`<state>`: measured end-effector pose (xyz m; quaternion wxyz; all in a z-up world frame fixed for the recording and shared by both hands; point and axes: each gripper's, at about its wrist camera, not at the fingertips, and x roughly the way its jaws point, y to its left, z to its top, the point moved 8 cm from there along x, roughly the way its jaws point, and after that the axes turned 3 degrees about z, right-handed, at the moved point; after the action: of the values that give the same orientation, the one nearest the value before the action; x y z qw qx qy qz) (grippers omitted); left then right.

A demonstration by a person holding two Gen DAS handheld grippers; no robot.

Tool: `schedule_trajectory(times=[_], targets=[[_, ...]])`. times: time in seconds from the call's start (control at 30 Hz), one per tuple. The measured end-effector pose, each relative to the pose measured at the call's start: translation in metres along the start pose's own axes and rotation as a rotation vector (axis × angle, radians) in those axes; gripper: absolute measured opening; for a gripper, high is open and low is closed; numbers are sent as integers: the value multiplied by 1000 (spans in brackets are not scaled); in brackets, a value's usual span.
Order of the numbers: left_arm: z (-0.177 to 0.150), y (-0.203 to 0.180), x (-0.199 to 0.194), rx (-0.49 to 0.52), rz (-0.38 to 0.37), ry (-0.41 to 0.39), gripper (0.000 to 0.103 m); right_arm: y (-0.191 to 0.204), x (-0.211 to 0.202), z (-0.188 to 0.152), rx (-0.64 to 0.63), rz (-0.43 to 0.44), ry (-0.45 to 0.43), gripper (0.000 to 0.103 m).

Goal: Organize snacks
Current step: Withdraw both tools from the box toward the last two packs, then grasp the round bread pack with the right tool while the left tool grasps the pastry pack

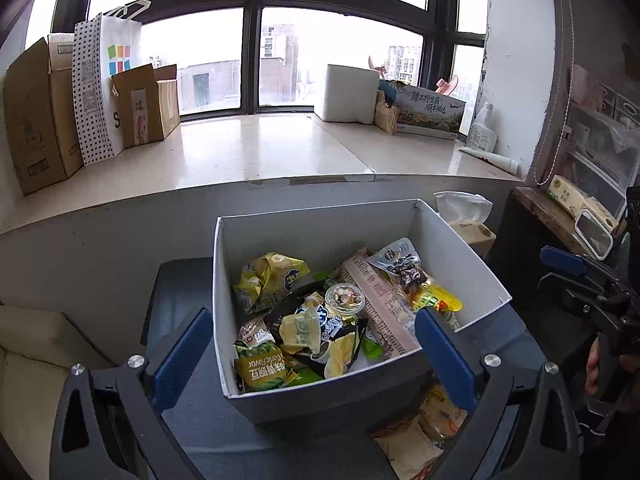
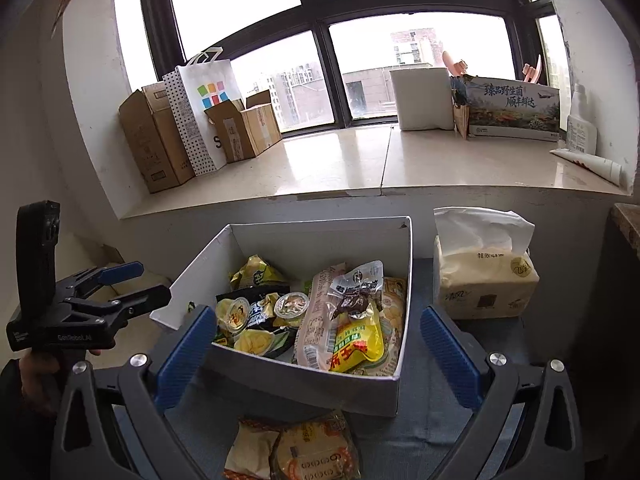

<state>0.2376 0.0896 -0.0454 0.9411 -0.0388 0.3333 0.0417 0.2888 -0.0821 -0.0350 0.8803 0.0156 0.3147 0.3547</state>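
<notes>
Reaching for the two snack packs on the near side of the white box, with the left gripper and right gripper both wide and empty, could bump the box and spill its full pile of snacks.

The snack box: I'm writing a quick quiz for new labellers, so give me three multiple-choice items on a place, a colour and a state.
1. The tissue pack stands where in the right wrist view?
A. inside the box
B. right of the box
C. on the sill

2. The box walls are
A. white
B. red
C. green

3. The right gripper fingers are
A. closed on a packet
B. closed on nothing
C. spread wide, holding nothing

Key: B, it sits on the table beside the box; A, pale card all round; C, both blue pads stand apart.
</notes>
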Motion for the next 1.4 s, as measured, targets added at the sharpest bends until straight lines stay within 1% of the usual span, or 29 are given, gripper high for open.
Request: schedule_trajectory(times=[0.1, 0.17, 0.23, 0.3, 0.37, 0.43, 0.47, 0.53, 0.63, 0.67, 0.73, 0.8, 0.83, 0.93, 0.97, 1.0, 1.07, 1.13, 1.2, 1.27, 1.33, 1.4], targets=[[-19, -12, -26, 18, -35, -14, 103, 11, -17, -30, -47, 31, 20, 103], [-35, -18, -41, 19, -47, -13, 103, 12, -23, -58, -43, 23, 63, 103], [-53, -26, -55, 6, -92, -6, 103, 13, -26, -87, -48, 18, 99, 103], [-72, -32, -65, -9, -121, 6, 103, 14, -26, -115, -66, -5, 130, 103], [-91, -37, -74, -23, -129, 16, 103, 14, -22, -140, -86, -17, 170, 103], [-106, -41, -80, -33, -138, 29, 103, 13, -13, -157, -89, -38, 202, 103], [-113, -42, -82, -34, -137, 35, 103, 13, -9, -163, -81, -35, 216, 103], [-122, -44, -83, -38, -132, 46, 103, 15, 0, -167, -70, -26, 229, 103], [-128, -43, -81, -41, -127, 60, 103, 18, 18, -163, -93, -46, 234, 103], [-130, -42, -79, -46, -126, 65, 103, 17, 26, -163, -99, -59, 245, 103], [-132, -39, -76, -56, -128, 76, 103, 15, 44, -165, -92, -73, 302, 103], [-133, -37, -75, -63, -127, 77, 103, 13, 57, -164, -104, -93, 309, 103], [-134, -37, -75, -67, -130, 77, 103, 12, 62, -164, -119, -113, 311, 103], [-135, -37, -75, -67, -135, 78, 103, 8, 80, -168, -162, -178, 366, 103], [-136, -38, -75, -65, -134, 78, 103, 9, 85, -170, -178, -184, 379, 103], [-137, -38, -75, -63, -136, 77, 103, 12, 89, -173, -181, -174, 393, 103], [-138, -40, -75, -63, -135, 77, 103, 17, 94, -175, -170, -144, 395, 103], [-139, -39, -74, -64, -134, 80, 103, 19, 93, -174, -185, -148, 377, 103], [-140, -38, -73, -65, -132, 84, 103, 16, 93, -175, -156, -132, 376, 103], [-141, -37, -72, -69, -129, 87, 103, 16, 92, -176, -164, -137, 380, 103], [-143, -36, -70, -75, -130, 93, 103, 17, 91, -176, -166, -133, 377, 99], [-144, -36, -68, -75, -126, 98, 103, 16, 85, -173, -176, -122, 365, 81]])
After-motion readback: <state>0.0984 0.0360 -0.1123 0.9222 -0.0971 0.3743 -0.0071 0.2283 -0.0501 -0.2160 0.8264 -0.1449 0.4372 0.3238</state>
